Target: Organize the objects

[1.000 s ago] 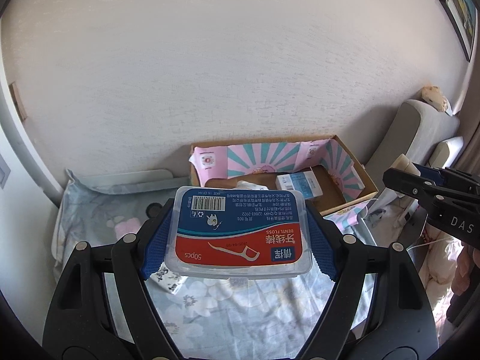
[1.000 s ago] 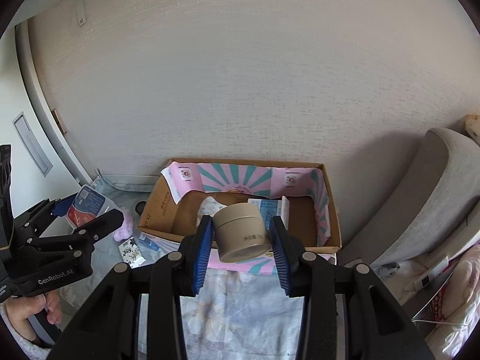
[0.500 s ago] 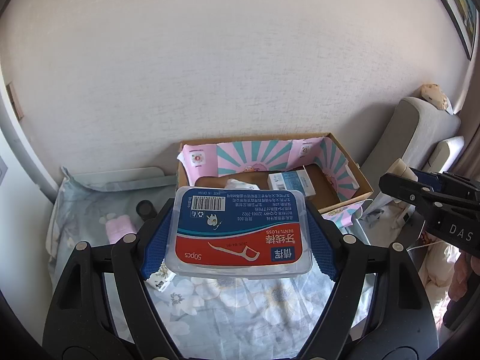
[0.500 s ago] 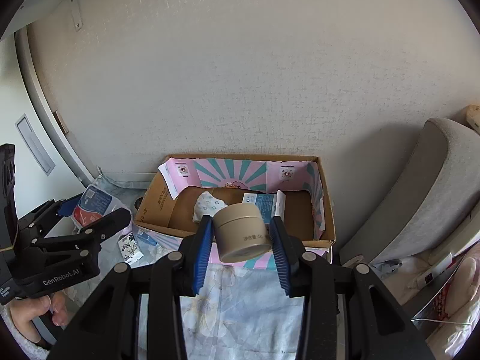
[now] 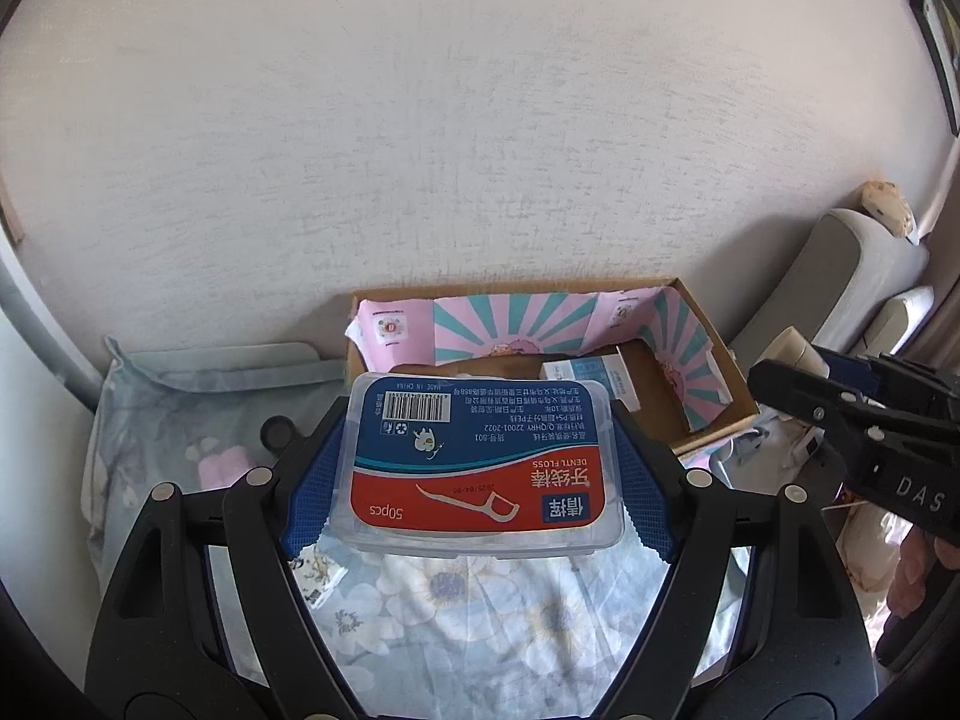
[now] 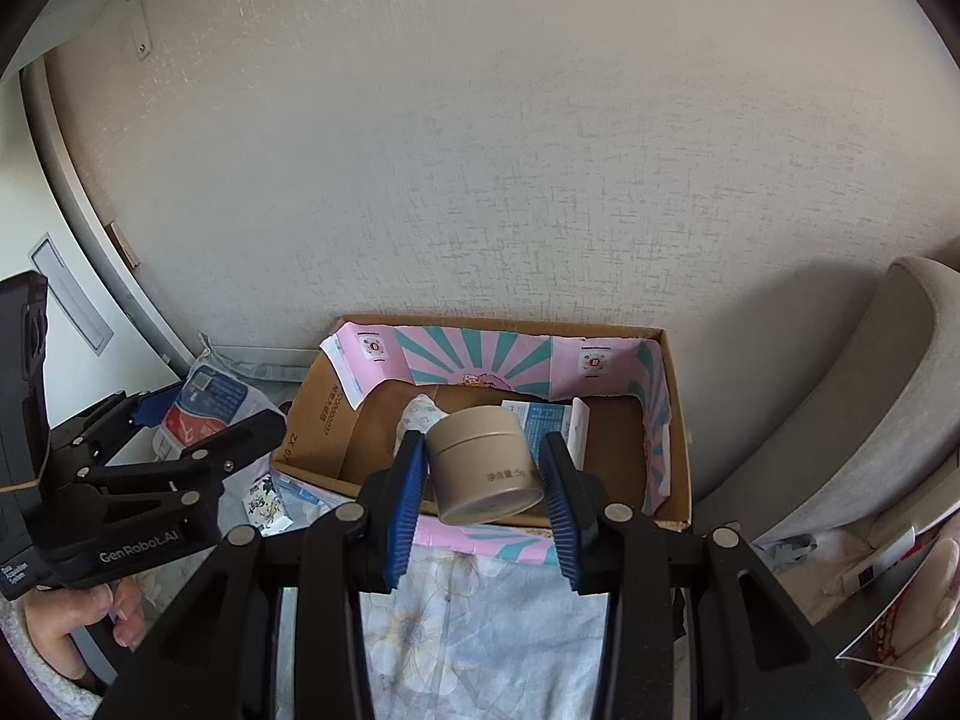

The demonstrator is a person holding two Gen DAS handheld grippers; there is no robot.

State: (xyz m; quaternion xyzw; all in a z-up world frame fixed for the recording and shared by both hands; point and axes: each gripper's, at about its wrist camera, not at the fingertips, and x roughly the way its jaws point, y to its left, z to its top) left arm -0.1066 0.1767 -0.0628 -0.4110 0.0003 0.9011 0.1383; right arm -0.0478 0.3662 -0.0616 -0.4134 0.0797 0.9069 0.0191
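Floral sheet, floss box (image 5: 483, 462) clamped between left tongs (image 5: 480, 468)

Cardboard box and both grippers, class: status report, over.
Left gripper shut on clear plastic floss-pick case. Right gripper shut on beige round jar. Pink-lined cardboard box ahead, nothing blocking.

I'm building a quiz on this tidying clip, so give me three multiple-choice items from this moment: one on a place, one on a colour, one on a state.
1. Where is the small blue-and-white carton?
A. inside the cardboard box
B. on the floral cloth
C. on the chair

2. What colour is the jar in the right gripper?
A. red
B. beige
C. green

3. What is the left gripper doing?
A. hanging open, nothing in it
B. resting shut on the cloth
C. clamping the dental floss case

Answers: 1 A, it lies on the box floor by the pink lining; 2 B, its wall and lid are plain beige; 3 C, both blue pads press the case's sides.
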